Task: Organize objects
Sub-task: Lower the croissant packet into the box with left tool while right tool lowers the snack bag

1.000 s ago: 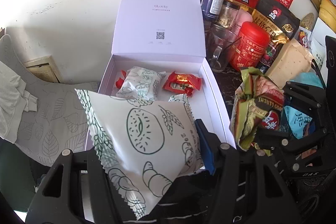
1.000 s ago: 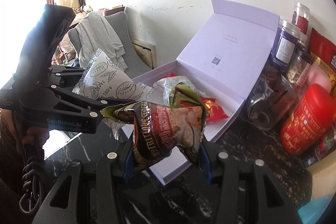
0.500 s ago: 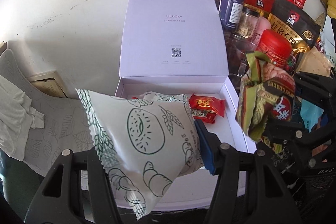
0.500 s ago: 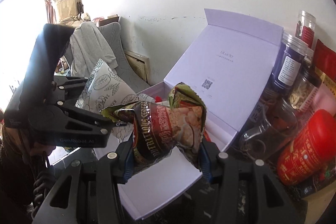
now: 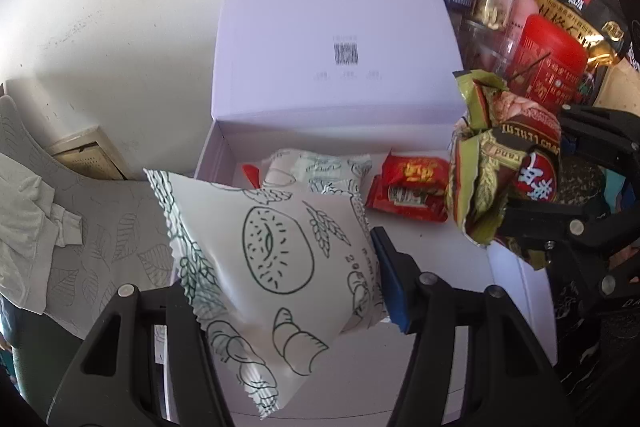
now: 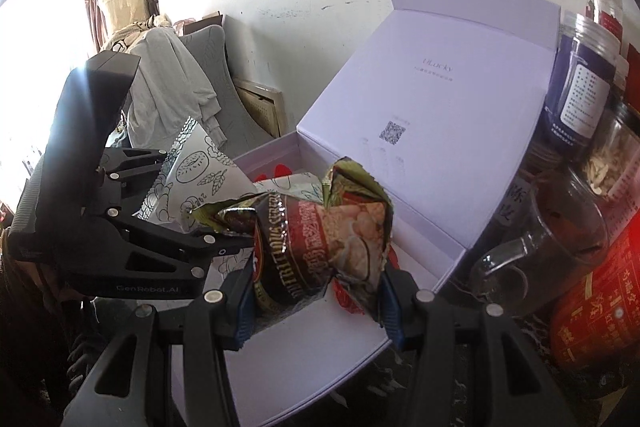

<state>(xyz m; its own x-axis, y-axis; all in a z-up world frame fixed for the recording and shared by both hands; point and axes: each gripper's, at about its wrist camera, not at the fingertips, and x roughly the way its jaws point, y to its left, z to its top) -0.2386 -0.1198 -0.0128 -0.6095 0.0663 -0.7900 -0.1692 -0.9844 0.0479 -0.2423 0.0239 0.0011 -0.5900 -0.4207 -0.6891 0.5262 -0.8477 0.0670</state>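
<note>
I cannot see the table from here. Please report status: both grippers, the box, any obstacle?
Left gripper shut on white pastry packet. Right gripper shut on crumpled snack bag. Both over the open lavender box; two packets inside, front floor free.

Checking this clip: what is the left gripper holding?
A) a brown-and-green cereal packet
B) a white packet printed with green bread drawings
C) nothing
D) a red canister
B: in the left wrist view the left gripper is shut on the white packet above the open lavender box.
</note>
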